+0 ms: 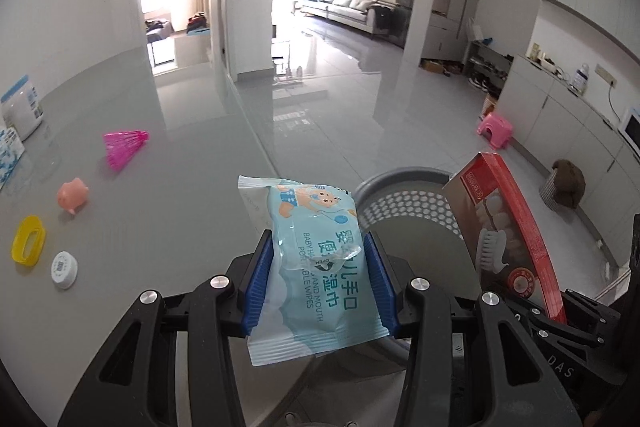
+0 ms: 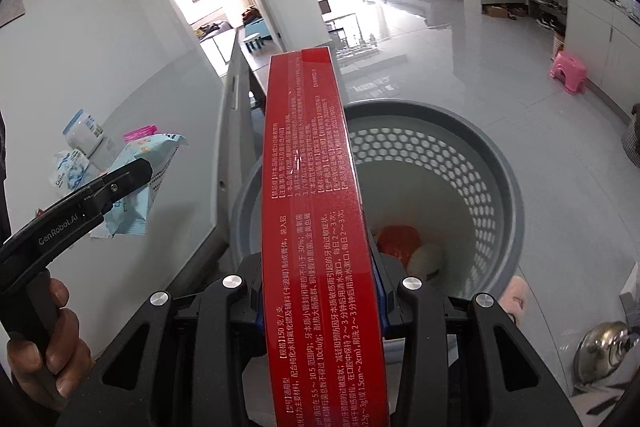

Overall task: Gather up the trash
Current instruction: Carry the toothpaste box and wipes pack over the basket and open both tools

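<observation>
- Left gripper (image 1: pixel 320 283): blue pads clamp a light-blue pack of baby wipes (image 1: pixel 316 259) from both sides. The pack stands roughly upright between them, its top edge above the fingertips and its bottom edge hanging below.
- Right gripper (image 2: pixel 318 291): pinches a long red toothpaste box (image 2: pixel 312 211) held lengthwise. The box runs forward between the fingers and reaches out over the basket.
- Grey laundry-style basket (image 2: pixel 496 163): stands on the floor just beside the table edge, wall perforated with round holes. An orange-red item (image 2: pixel 398 239) and a pale rounded item (image 2: pixel 426 259) lie at its bottom.
- Grey table (image 1: pixel 160 219): carries a pink shuttlecock (image 1: pixel 124 147), a pink pig toy (image 1: pixel 74 195), a yellow ring-shaped piece (image 1: pixel 28 239) and a white round cap (image 1: pixel 64 269), all well apart from the wipes pack.
- Person's hand (image 2: pixel 52 343): in the right wrist view, grips the handle of the left gripper at the left edge of the view.
- Pink stool (image 1: pixel 496 131): stands on the floor beyond the basket.
</observation>
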The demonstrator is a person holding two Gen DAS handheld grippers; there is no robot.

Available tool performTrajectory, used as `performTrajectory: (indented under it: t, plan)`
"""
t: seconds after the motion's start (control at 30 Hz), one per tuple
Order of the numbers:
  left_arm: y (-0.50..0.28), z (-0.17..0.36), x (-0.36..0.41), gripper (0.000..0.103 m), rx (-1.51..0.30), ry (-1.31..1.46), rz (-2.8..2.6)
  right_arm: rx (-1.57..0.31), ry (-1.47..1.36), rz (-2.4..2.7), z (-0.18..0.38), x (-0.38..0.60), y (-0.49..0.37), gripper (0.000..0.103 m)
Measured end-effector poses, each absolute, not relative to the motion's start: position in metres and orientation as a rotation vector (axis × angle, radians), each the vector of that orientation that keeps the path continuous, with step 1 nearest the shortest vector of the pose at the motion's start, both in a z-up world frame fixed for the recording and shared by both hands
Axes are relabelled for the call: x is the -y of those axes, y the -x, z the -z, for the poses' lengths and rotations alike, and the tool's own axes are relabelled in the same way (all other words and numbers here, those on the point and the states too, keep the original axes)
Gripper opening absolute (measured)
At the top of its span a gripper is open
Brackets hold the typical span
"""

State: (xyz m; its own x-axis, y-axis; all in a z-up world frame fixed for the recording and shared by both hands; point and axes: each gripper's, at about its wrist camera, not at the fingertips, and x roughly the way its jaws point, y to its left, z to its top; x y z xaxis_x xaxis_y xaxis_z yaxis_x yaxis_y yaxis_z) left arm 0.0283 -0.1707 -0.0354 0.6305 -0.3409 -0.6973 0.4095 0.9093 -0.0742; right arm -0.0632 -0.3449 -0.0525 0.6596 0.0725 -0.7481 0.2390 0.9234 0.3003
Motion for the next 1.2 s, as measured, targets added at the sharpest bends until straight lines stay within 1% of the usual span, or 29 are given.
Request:
performTrajectory:
  t: [0.13,0.4,0.8,1.0,1.03,1.07,1.1,1.13,1.17,1.2]
  plan:
    - [-0.026,0.051,0.203,0.045,-0.805,-0.150,0.496,-0.862,-0.435,0.147,0.062,0.359,0.073,0.037]
    - [-0.033,0.077,0.237,0.045,-0.861,-0.203,0.552,-0.896,-0.475,0.184,0.077,0.370,0.076,0.037]
    - [-0.038,0.091,0.250,0.045,-0.893,-0.230,0.540,-0.918,-0.495,0.179,0.087,0.373,0.055,0.037]
    - [-0.040,0.090,0.252,0.046,-0.894,-0.232,0.529,-0.909,-0.500,0.185,0.086,0.375,0.054,0.037]
    - [-0.040,0.089,0.250,0.047,-0.892,-0.230,0.529,-0.906,-0.499,0.181,0.086,0.376,0.055,0.039]
    - [-0.041,0.088,0.250,0.047,-0.890,-0.230,0.526,-0.902,-0.497,0.180,0.085,0.377,0.056,0.043]
    - [-0.041,0.087,0.249,0.051,-0.887,-0.230,0.523,-0.896,-0.494,0.181,0.083,0.378,0.056,0.050]
    - [-0.040,0.087,0.247,0.055,-0.884,-0.228,0.520,-0.882,-0.490,0.184,0.081,0.379,0.057,0.065]
    - [-0.040,0.087,0.246,0.057,-0.880,-0.225,0.516,-0.864,-0.487,0.185,0.078,0.379,0.058,0.070]
    - [-0.040,0.085,0.244,0.059,-0.877,-0.222,0.513,-0.851,-0.483,0.186,0.074,0.379,0.059,0.070]
